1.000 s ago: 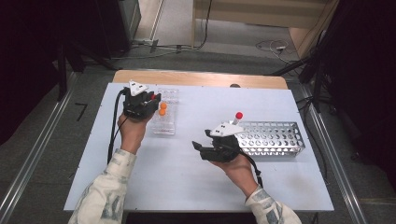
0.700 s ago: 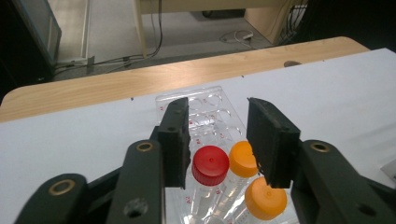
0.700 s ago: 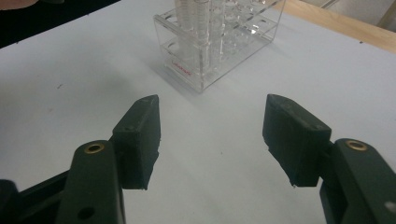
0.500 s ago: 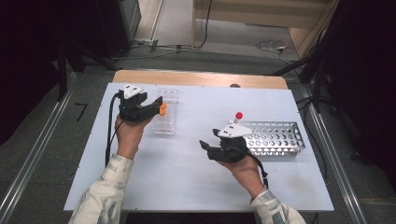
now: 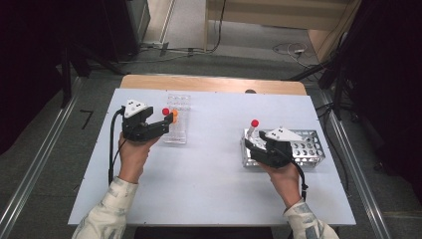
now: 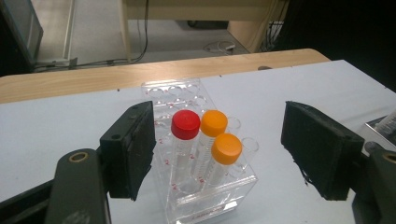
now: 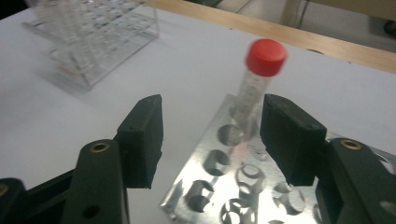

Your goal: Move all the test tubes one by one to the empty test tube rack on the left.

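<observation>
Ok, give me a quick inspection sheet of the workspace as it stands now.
Surface: white table, wooden strip at the far edge.
Job's things: clear rack holds one red-capped tube and two orange-capped tubes; metal rack holds one red-capped tube.
Clutter: nothing seen.
Grippers: left gripper open, jaws just opened, astride the clear rack's tubes without touching; right gripper open, before the metal rack's tube.
Cables: black cable trails from the left gripper.
Surroundings: grey floor, floor cables, dark stands.

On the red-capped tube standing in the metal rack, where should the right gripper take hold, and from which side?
Probably on the clear tube wall just below the red cap, coming in level from the rack's corner edge. The red-capped tube stands alone and nearly upright in a corner hole of the metal rack, and the right gripper faces it, jaws open.
</observation>
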Available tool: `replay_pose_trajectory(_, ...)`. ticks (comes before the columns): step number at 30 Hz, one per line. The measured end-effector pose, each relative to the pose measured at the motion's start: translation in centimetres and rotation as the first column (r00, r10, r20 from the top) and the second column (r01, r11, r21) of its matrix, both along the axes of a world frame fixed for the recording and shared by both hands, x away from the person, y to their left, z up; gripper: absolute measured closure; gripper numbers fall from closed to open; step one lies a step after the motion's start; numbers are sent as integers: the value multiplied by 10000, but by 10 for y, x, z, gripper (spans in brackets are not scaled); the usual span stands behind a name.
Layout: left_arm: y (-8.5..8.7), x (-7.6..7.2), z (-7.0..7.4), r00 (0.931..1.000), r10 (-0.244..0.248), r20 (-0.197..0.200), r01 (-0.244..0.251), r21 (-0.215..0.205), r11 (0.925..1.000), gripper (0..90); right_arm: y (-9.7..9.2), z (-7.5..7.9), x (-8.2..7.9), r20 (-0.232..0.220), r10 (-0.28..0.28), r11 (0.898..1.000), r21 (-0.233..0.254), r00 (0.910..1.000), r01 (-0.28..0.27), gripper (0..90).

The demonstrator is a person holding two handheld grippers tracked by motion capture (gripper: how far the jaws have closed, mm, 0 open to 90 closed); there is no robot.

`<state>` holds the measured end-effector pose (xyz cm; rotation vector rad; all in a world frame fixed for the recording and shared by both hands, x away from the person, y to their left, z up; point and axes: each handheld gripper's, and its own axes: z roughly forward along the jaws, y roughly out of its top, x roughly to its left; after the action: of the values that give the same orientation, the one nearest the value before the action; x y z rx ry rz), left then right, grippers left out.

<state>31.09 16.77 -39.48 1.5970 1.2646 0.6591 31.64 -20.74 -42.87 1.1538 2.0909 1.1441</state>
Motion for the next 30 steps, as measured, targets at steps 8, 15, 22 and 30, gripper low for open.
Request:
replay_pose_trajectory(8,-4,0,-1,10000,-75,-34,75,33,10000,266,6,-14,27,-142,-663,9978,36,9977,663,502)
replay_pose_trajectory(15,-6,-1,-2,9998,-180,-77,181,88,9998,267,11,-16,35,-213,-731,9973,-62,9971,730,706)
replay_pose_trajectory(22,-5,-2,-1,9999,-155,-17,155,40,9999,267,11,-3,33,-69,-746,9972,21,9972,746,714)
replay_pose_trajectory(30,-5,-2,-2,9999,-163,-42,163,62,9998,267,7,37,22,551,-712,9968,389,9959,691,714)
